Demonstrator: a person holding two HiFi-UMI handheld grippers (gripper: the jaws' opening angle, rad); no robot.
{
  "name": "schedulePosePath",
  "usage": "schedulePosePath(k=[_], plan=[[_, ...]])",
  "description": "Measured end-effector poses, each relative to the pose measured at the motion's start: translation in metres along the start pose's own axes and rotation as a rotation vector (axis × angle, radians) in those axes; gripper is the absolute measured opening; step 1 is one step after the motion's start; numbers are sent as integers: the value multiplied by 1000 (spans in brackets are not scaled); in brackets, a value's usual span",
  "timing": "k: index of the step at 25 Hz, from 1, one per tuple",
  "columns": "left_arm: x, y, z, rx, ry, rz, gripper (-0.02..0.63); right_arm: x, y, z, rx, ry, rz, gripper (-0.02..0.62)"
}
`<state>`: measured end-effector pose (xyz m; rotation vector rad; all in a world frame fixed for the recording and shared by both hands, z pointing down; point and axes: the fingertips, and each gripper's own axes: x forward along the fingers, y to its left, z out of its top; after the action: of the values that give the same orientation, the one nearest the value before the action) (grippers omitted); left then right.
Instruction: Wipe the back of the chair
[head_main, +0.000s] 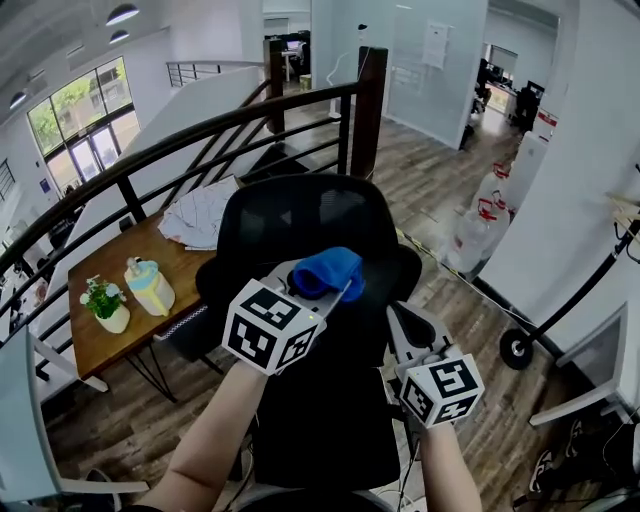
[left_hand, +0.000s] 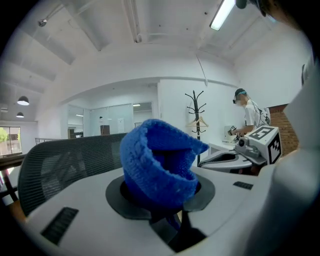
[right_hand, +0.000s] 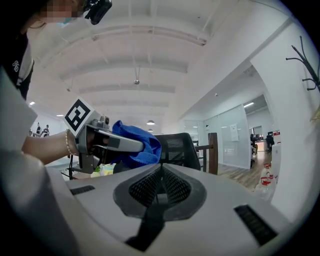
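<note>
Left gripper (head_main: 322, 283): jaws clamped on a bunched blue cloth (head_main: 328, 270), held in front of the black mesh chair back (head_main: 300, 215). Whether the cloth touches the mesh cannot be judged.

Right gripper (head_main: 410, 328): jaws together, nothing between them, low at the chair's right side.

Wooden table (head_main: 190, 270), left of the chair: a white pot (head_main: 113, 320) holding a small green plant (head_main: 100, 295) stands near the left edge. A pale lidded jug (head_main: 150, 288) is just beside it, contents not visible.
</note>
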<state>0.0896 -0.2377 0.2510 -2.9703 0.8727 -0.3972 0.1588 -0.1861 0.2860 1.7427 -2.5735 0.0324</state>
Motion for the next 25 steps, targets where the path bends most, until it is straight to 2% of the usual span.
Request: schedulePosePath(k=[8, 11, 15, 25], plan=[[41, 8, 23, 32, -7, -5, 119, 13, -24, 11, 18, -43, 5, 29], [52, 13, 31, 37, -37, 11, 118, 15, -27, 7, 40, -49, 4, 29], [64, 24, 38, 7, -83, 48, 120, 17, -30, 0, 59, -45, 9, 29], [86, 44, 23, -15, -27, 89, 119, 24, -35, 2, 63, -45, 6, 29]])
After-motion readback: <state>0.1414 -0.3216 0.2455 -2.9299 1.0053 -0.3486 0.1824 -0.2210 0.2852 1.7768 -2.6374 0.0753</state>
